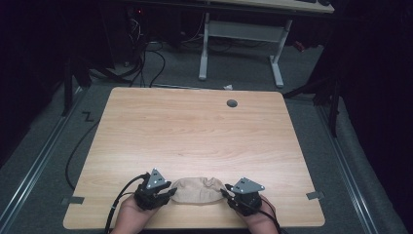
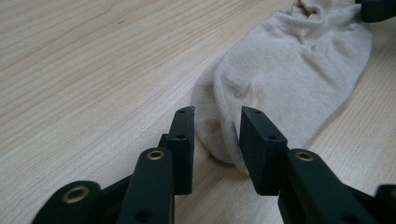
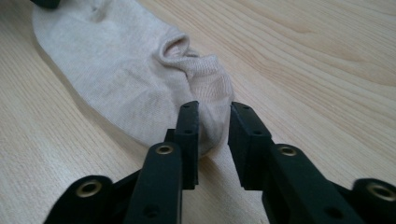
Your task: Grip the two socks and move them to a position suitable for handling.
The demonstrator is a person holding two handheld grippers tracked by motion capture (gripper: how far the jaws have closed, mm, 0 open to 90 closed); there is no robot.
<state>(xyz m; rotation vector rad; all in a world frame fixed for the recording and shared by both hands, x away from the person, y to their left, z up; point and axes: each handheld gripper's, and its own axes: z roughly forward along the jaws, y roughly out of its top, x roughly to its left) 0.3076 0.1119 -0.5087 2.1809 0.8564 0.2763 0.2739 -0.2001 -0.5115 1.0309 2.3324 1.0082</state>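
Two hand-held grippers bracket a beige sock (image 1: 196,190) lying flat near the counter's (image 1: 195,131) front edge: left hand-held gripper (image 2: 215,122) and right hand-held gripper (image 3: 213,116) both stand spread, ends between unpressed jaws; a release step, apparently, with withdrawal next

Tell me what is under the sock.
The sock lies flat on the wooden table, with bare wood showing all around it. Whatever might sit beneath the fabric is covered and cannot be seen.
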